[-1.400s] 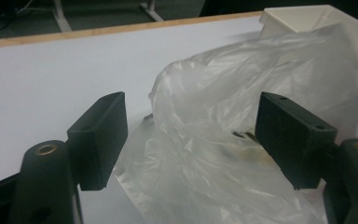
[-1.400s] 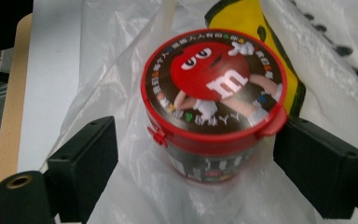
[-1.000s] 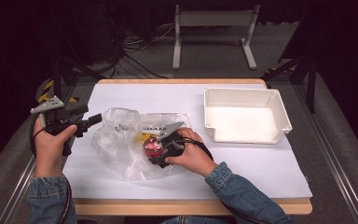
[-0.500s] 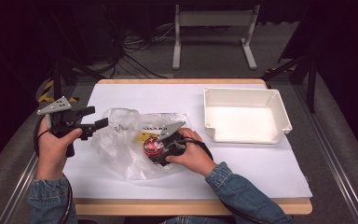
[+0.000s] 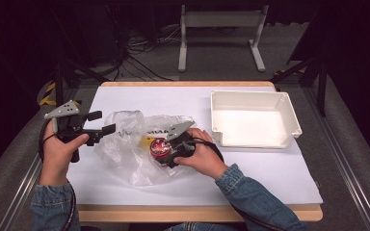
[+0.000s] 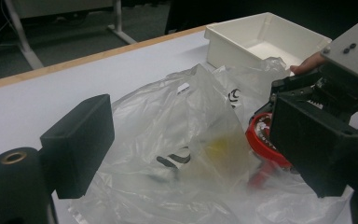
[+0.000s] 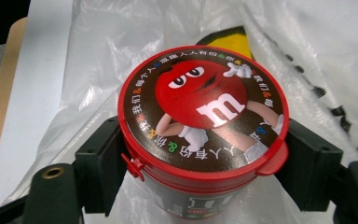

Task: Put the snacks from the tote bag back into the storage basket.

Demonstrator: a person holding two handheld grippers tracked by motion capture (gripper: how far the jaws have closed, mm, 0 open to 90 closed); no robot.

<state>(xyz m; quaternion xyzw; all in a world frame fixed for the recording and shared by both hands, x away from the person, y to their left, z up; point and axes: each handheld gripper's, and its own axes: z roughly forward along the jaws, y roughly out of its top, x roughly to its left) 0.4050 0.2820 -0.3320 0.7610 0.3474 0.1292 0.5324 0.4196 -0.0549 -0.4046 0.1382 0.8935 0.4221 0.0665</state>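
The right tool [image 7: 200,172] is clamped on a red-lidded candy tub [image 7: 203,116]: in the right gripper view its two black jaws press the tub's sides just under the lid, having just closed in on it. That close view shows the lid's picture, a red cartoon candy with a white "m" ringed by small coloured lettering, and a small tab at the lid's rim; the high view gives the tub [image 5: 159,147] as a small red disc and no more. The tub stands upright on a crumpled clear plastic bag [image 5: 125,154] spread on the white tabletop [image 5: 250,168], with a yellow patch showing through the plastic behind it. The left tool [image 5: 105,122] is held by the person's left hand [image 5: 60,151] at the bag's left edge, its jaws apart with nothing between them; whether they touch the plastic cannot be told. In the left gripper view those open jaws frame the bag [image 6: 186,140], with the right tool [image 6: 279,135] and the red lid [image 6: 261,140] beyond. A white tray [image 5: 289,108] sits well apart at the tabletop's right.
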